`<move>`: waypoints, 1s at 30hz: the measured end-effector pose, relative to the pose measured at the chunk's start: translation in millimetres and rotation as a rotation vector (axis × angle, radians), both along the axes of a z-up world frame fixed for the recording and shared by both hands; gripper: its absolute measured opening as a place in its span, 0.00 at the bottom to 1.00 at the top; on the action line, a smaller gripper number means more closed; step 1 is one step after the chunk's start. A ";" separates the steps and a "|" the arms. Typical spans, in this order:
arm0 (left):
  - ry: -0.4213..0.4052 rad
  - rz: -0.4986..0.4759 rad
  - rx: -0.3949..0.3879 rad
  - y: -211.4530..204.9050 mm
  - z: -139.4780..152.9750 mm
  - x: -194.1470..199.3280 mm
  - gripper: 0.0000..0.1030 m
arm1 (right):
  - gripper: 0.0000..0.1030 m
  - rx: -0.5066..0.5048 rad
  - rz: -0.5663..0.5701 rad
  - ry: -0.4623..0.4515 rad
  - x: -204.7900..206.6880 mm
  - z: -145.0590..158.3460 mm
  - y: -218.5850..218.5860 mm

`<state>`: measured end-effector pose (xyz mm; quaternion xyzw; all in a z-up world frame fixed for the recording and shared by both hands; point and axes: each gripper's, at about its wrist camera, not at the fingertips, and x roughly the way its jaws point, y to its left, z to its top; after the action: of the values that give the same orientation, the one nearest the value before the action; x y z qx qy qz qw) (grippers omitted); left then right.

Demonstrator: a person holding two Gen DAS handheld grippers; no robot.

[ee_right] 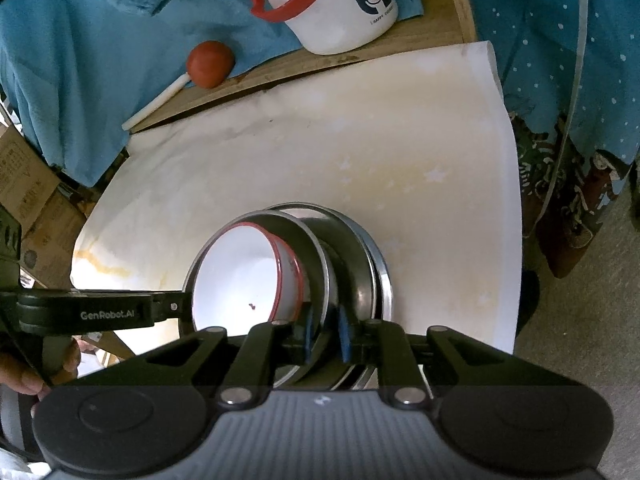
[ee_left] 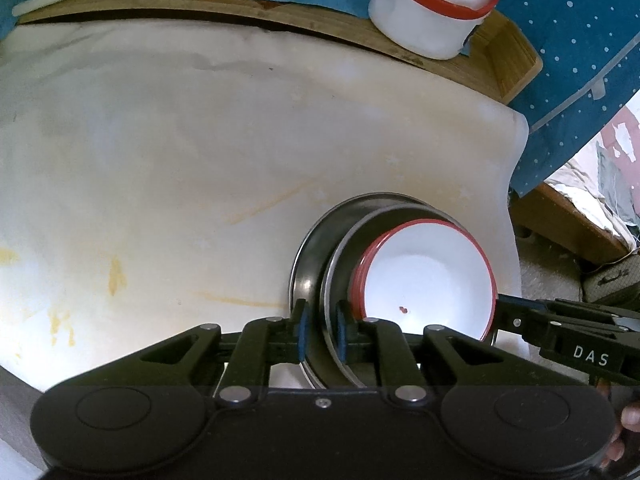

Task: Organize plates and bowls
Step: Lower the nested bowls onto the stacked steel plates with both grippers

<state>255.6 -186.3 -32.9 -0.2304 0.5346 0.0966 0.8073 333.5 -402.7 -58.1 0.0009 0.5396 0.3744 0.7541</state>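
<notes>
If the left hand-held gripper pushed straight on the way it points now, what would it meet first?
The left hand-held gripper already straddles the steel plate's rim, so going on would probably push the rim deeper between its pads, then reach the white mat under the stack. Depth is unclear.

Left tongs (ee_left: 320, 332) and right tongs (ee_right: 326, 332) stand slightly parted.

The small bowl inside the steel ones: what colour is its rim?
Red, around the white bowl; the left wrist view shows it best.
</notes>
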 end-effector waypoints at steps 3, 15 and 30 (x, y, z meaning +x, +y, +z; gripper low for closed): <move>-0.004 -0.010 0.015 -1.3 0.3 0.6 0.14 | 0.25 -0.019 0.001 -0.027 -2.9 1.7 0.8; -0.012 -0.046 0.036 0.5 0.7 4.4 0.17 | 0.36 -0.050 -0.026 -0.099 -10.8 6.0 0.8; -0.033 -0.093 0.051 0.1 2.8 3.2 0.19 | 0.50 -0.091 -0.076 -0.159 -16.8 7.5 4.7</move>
<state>258.8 -186.2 -30.2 -0.1862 0.5287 0.0690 0.8252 316.7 -398.0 -50.6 -0.0427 0.4941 0.3194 0.8075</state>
